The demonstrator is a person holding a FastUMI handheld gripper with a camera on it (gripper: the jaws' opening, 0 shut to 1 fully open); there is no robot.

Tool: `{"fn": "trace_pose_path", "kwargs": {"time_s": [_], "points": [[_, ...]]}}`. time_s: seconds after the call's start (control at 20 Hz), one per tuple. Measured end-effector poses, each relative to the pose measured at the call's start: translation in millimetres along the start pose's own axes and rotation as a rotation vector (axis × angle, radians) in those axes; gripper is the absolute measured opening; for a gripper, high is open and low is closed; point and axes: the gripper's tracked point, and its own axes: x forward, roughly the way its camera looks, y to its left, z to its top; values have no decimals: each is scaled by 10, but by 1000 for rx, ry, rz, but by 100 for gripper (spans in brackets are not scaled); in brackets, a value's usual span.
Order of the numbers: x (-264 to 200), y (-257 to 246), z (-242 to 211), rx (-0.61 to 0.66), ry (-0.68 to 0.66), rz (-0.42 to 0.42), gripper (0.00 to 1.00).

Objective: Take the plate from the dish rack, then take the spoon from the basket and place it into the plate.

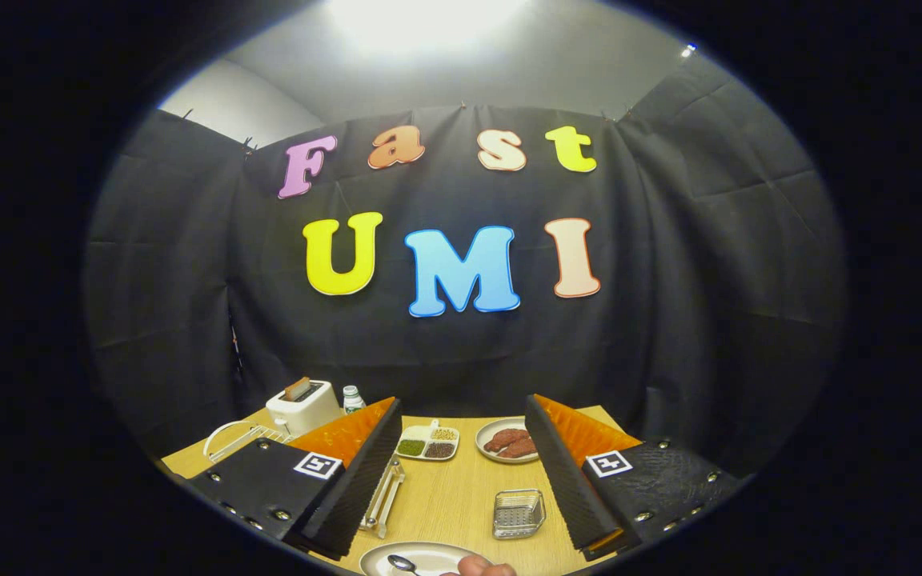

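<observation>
My gripper (465,472) hangs open above the wooden table (461,488), its two black fingers (365,472) spread wide with nothing between them. Below and between the fingers, close to me, lies the white plate (429,556) with the metal spoon (403,564) resting in it. A person's fingertips (481,568) touch the plate's near rim. A small metal mesh basket (519,514) stands on the table just beyond the plate, beside the right finger. The white wire dish rack (241,438) sits far left, partly hidden by the left finger.
A white toaster (302,406) and a small bottle (353,398) stand at the back left. A divided tray of grains (427,442) and a plate of meat slices (509,442) sit at the far edge. A metal bar-shaped object (382,500) lies by the left finger.
</observation>
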Motion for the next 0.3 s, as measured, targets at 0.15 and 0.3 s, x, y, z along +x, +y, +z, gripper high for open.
{"fn": "trace_pose_path", "kwargs": {"time_s": [0.15,0.3], "points": [[-25,-57,13,-5,0,-10,95],[-63,-116,17,-4,-2,-18,95]]}}
